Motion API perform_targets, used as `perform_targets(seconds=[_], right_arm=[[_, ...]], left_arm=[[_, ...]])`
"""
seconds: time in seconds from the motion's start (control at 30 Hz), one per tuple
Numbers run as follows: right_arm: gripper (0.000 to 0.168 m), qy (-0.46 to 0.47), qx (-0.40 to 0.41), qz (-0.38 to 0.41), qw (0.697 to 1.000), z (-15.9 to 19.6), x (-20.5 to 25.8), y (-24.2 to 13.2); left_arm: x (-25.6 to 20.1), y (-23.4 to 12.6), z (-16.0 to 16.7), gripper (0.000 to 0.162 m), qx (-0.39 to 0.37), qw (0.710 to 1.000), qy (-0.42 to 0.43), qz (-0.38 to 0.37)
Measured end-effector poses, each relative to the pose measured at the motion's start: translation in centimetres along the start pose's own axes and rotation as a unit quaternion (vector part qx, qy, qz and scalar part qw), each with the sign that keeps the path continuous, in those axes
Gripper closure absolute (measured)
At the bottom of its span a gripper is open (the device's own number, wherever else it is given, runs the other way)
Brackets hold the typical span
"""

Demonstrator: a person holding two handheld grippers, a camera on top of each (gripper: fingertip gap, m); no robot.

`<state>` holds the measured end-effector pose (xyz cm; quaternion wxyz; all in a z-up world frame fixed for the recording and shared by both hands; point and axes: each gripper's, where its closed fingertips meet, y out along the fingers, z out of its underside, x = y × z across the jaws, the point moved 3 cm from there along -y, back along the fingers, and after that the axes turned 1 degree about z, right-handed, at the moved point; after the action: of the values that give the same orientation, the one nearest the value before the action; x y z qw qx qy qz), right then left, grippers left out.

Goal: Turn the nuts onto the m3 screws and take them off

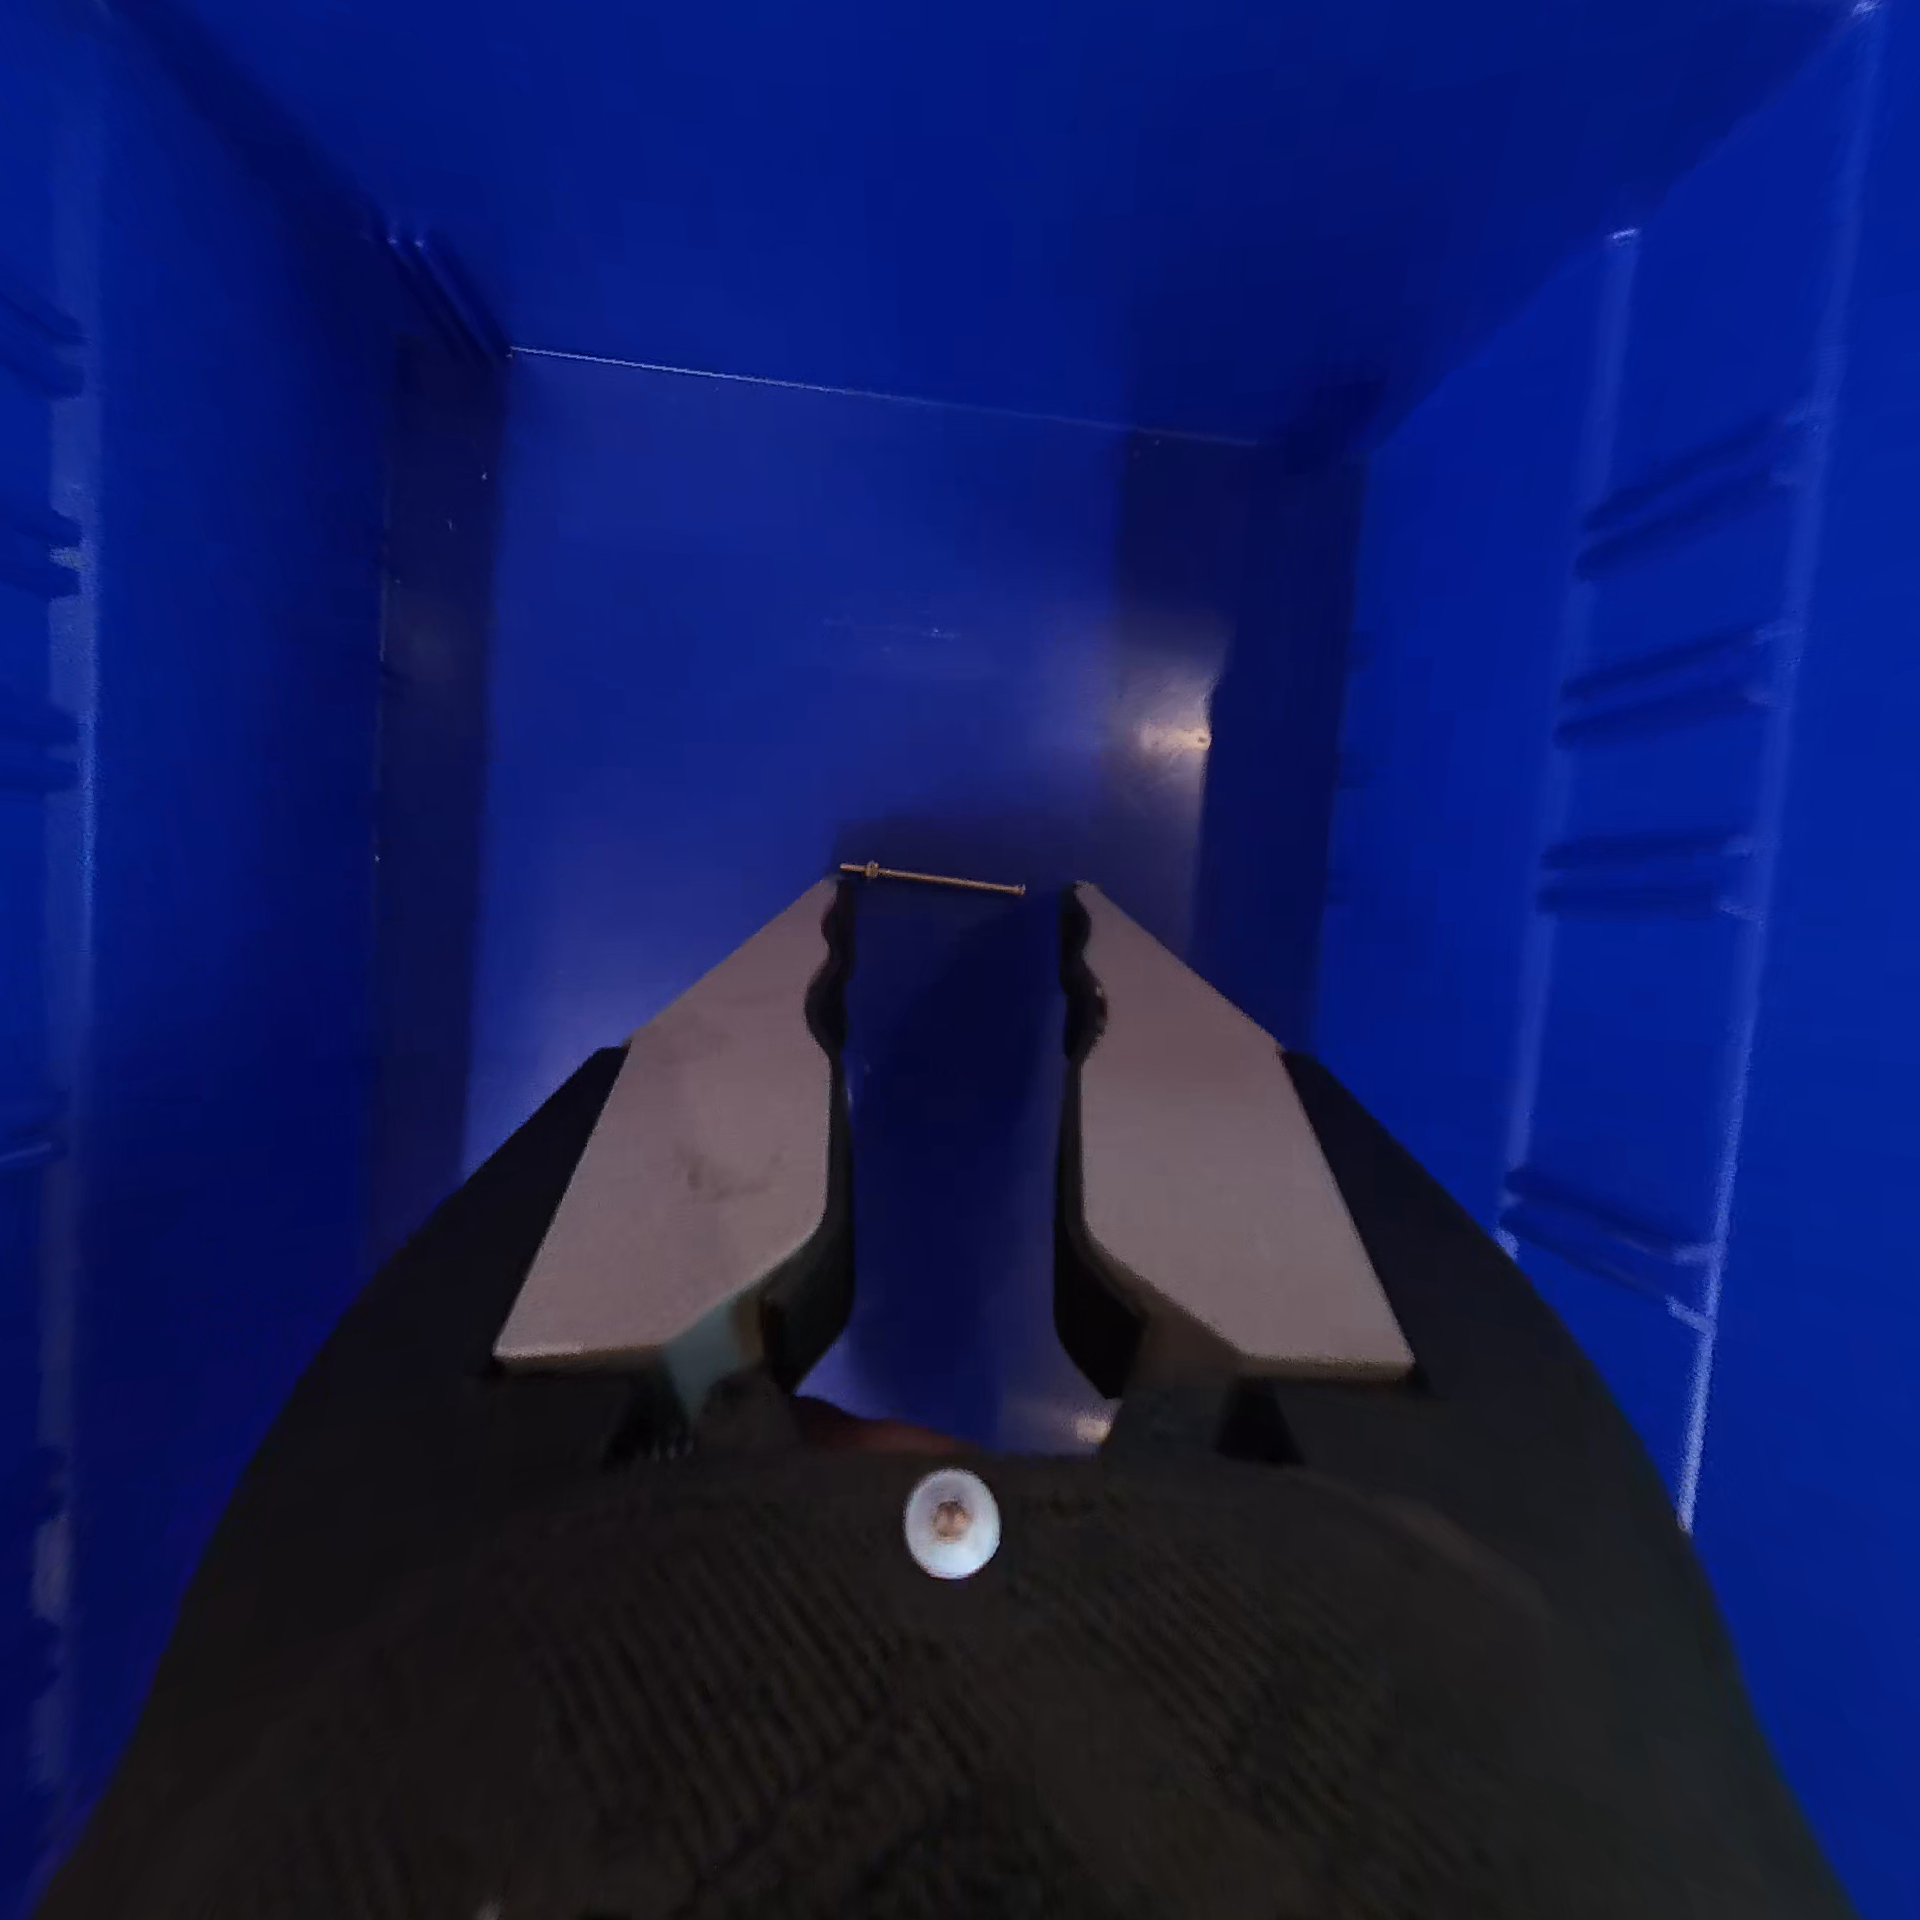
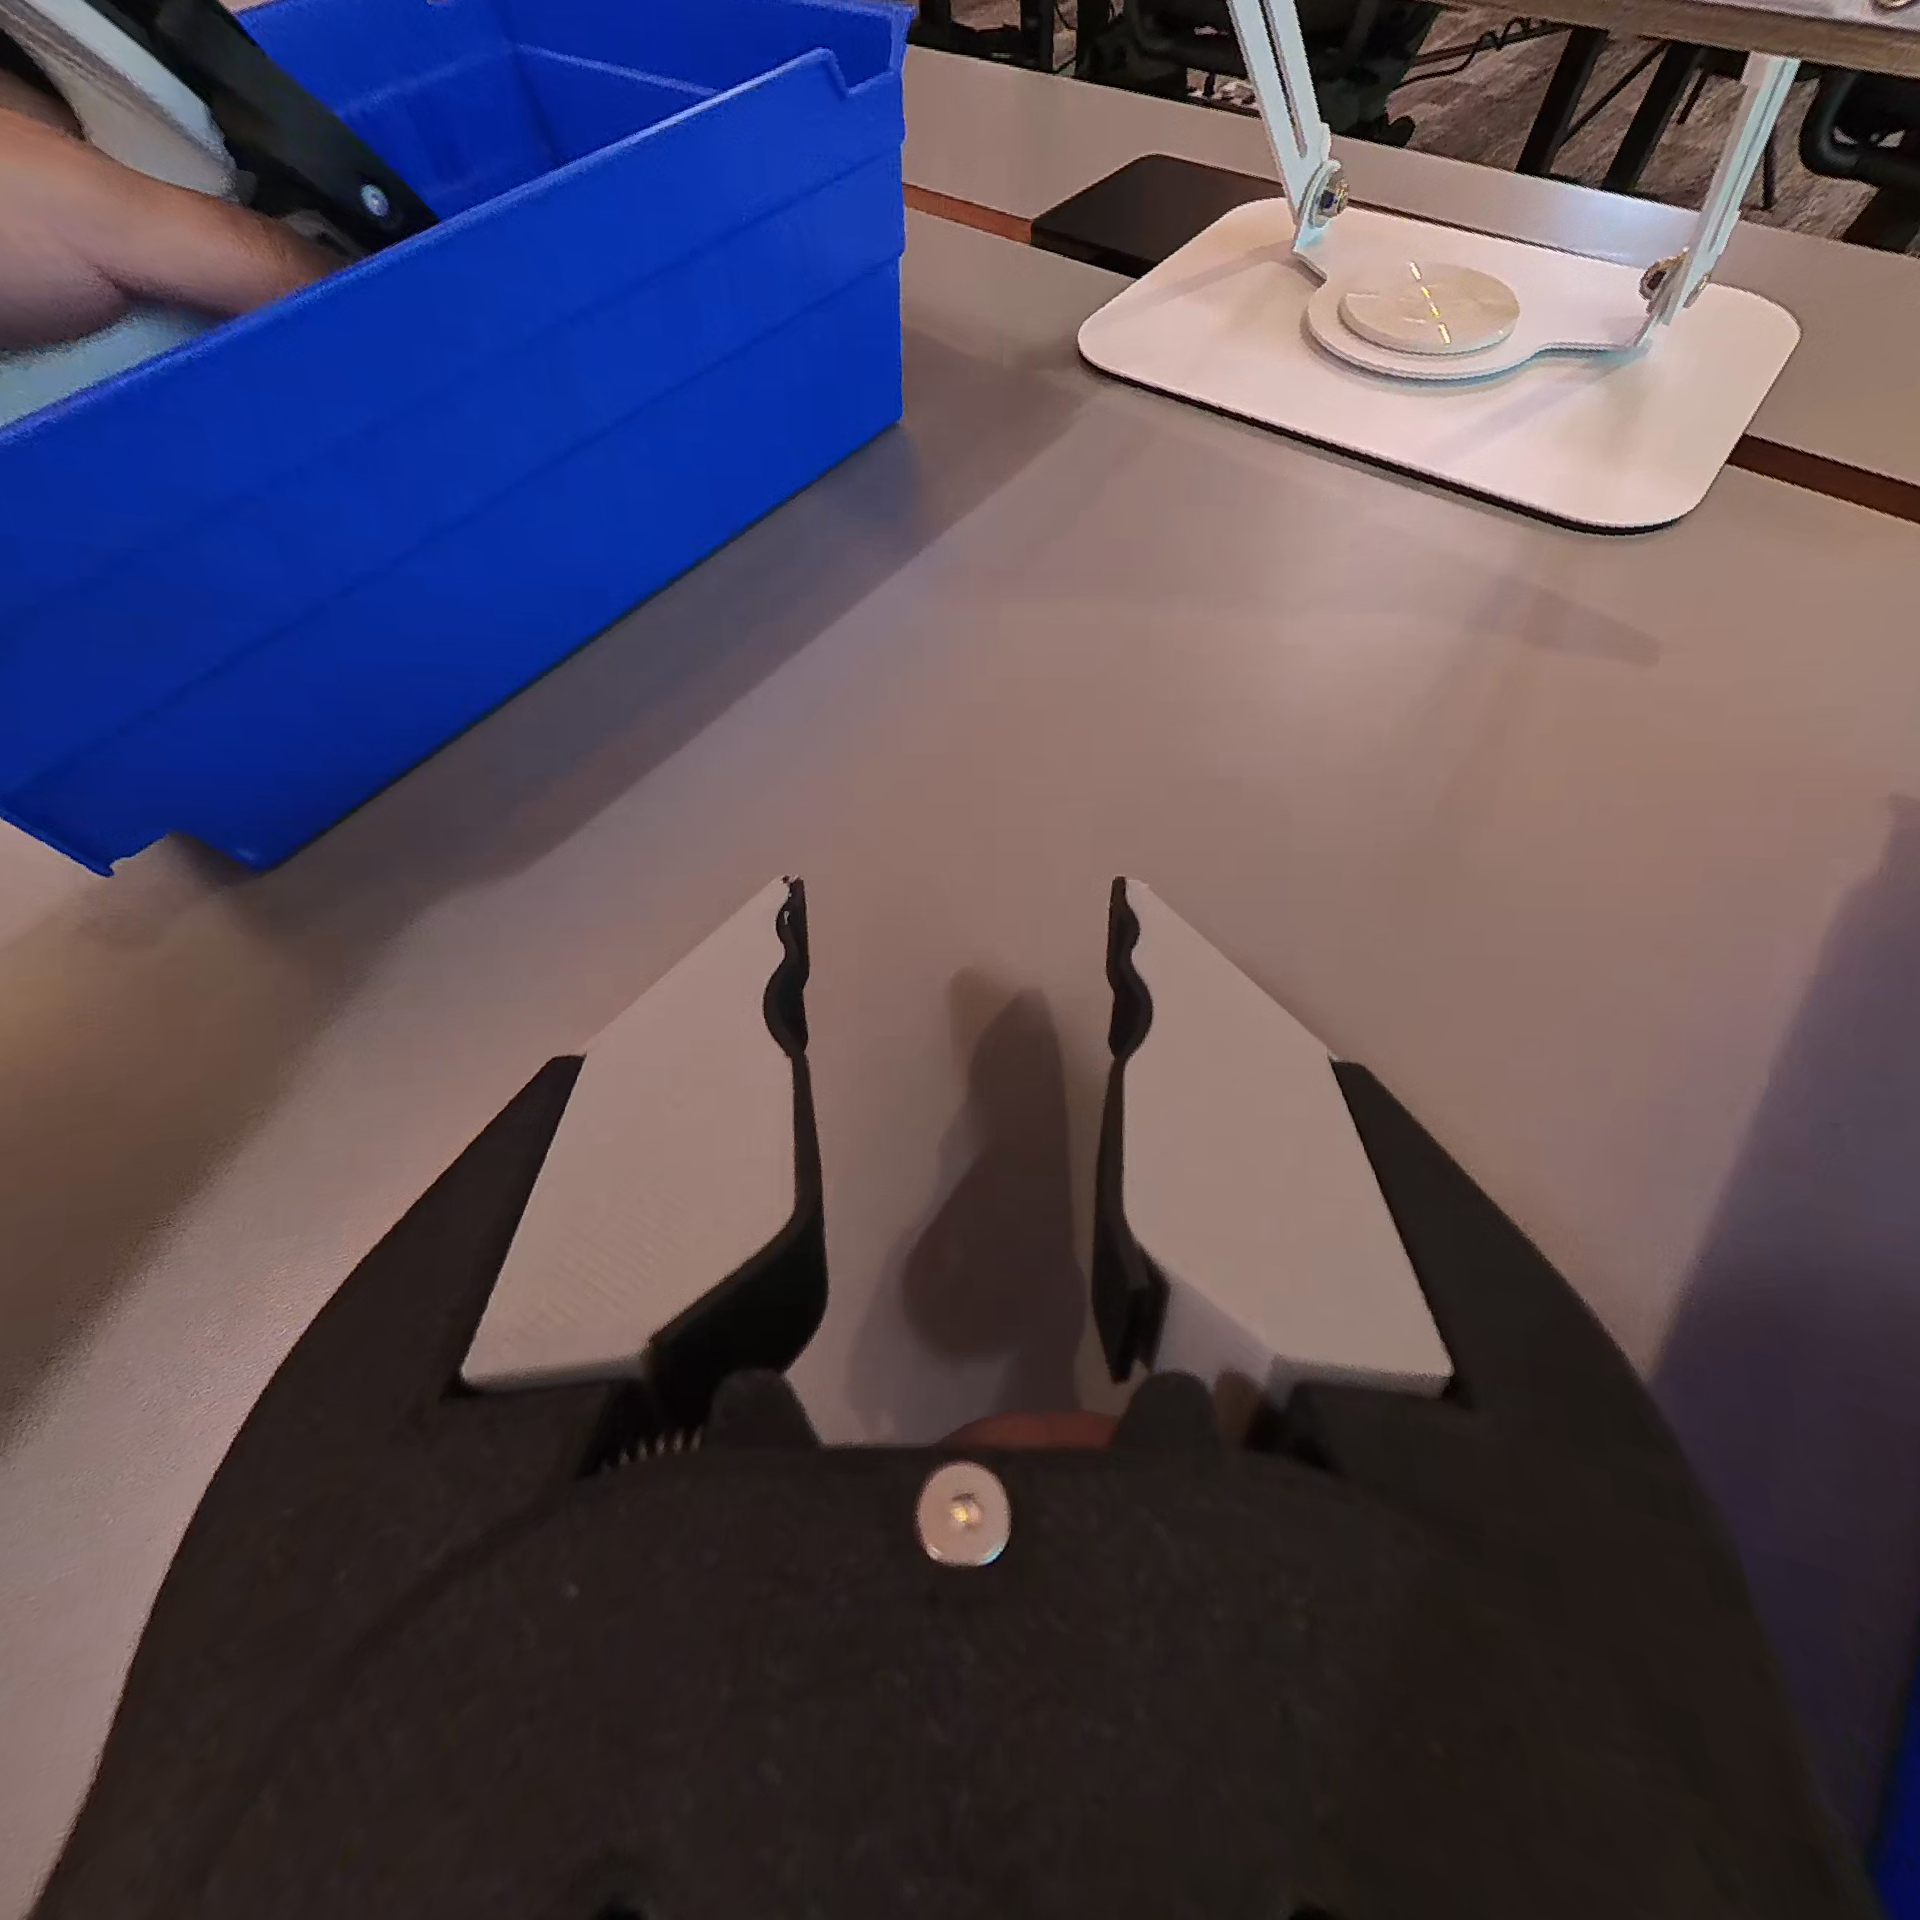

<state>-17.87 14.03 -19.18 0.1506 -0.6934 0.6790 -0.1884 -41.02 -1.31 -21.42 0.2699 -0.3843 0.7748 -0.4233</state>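
In the left wrist view a thin brass-coloured screw (image 1: 932, 881) lies crosswise on the floor of a blue bin (image 1: 831, 582), with a small nut or head near its left end. My left gripper (image 1: 956, 885) is open, deep inside the bin, its fingertips right at the screw, which spans most of the gap between them. In the right wrist view my right gripper (image 2: 954, 883) is open and empty, held above the grey table (image 2: 1299, 727). The blue bin (image 2: 447, 436) stands to its upper left, with a hand and the other gripper reaching into it.
The bin's walls (image 1: 1662, 831) close in tightly on both sides of my left gripper. A white stand base (image 2: 1444, 374) with metal legs sits on the table at the back right. A dark flat object (image 2: 1122, 213) lies behind it. The gap from one gripper's tips to the other's is roughly 25 centimeters.
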Motion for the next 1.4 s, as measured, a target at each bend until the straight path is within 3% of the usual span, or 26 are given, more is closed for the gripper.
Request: perform_targets(seconds=[0.33, 0.4, 1.0, 1.23, 1.4], right_arm=[[0.113, -0.007, 0.003, -0.009, 1.0, 0.1, 0.6, 0.1], [0.114, -0.009, 0.005, -0.009, 1.0, 0.1, 0.6, 0.1], [0.114, -0.016, 0.011, -0.013, 1.0, 0.3, 0.8, 0.3], [0.114, 0.007, -0.009, -0.045, 0.999, -0.2, 1.1, -0.1], [0.114, 0.078, -0.075, -0.157, 0.982, -2.5, 2.4, -1.8]], left_arm=[[0.3, 0.4, -0.5, 0.132, -0.002, 1.0, 0.017, -0.016], [0.5, 0.5, -0.4, 0.157, -0.002, 0.999, 0.039, -0.022], [1.8, -1.3, 1.3, 0.159, 0.059, 0.982, 0.168, 0.069], [0.4, -5.1, -0.1, 0.159, -0.041, 0.972, 0.188, 0.135], [-4.5, -11.2, 0.2, 0.159, -0.172, 0.93, 0.219, 0.239]])
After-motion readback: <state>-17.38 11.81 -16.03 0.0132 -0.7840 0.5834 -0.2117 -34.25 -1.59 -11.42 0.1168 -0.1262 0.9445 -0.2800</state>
